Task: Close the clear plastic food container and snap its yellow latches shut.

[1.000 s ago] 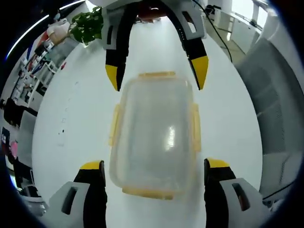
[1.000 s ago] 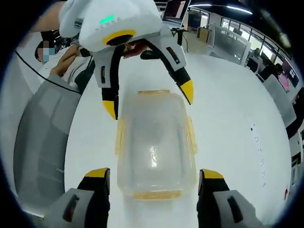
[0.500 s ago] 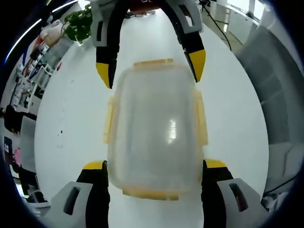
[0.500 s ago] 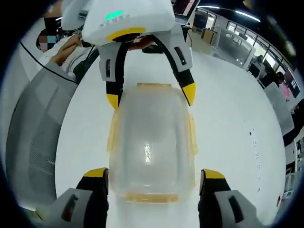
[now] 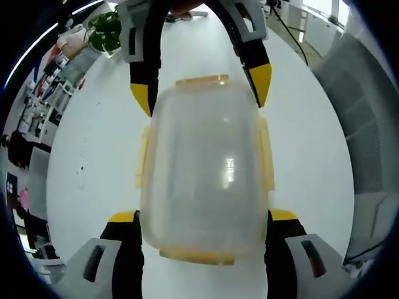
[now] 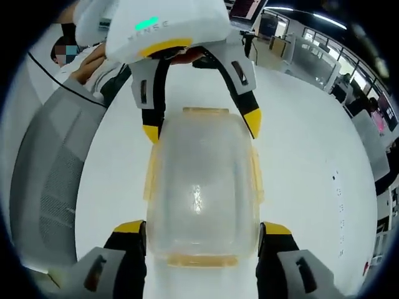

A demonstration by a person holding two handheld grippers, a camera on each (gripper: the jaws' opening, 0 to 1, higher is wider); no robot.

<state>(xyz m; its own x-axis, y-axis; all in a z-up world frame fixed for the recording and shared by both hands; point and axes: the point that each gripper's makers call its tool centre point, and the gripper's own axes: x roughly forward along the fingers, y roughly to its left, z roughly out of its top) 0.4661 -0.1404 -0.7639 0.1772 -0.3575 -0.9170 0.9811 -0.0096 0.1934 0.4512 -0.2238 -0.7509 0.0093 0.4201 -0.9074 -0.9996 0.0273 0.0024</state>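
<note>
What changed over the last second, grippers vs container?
Both grippers closed in from opposite ends: the container now sits between the left gripper jaws, and between the right gripper jaws too, each gripper's tips flanking one end. Whether they touch it is unclear. Jaws stayed open; the lid stayed on, and the container stayed on the white table.

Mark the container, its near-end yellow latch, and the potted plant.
container point(image 5: 206, 171), left gripper view, lid centre
near-end yellow latch point(image 5: 196, 254), left gripper view, middle of strip
potted plant point(image 5: 103, 35), left gripper view, leaves
</note>
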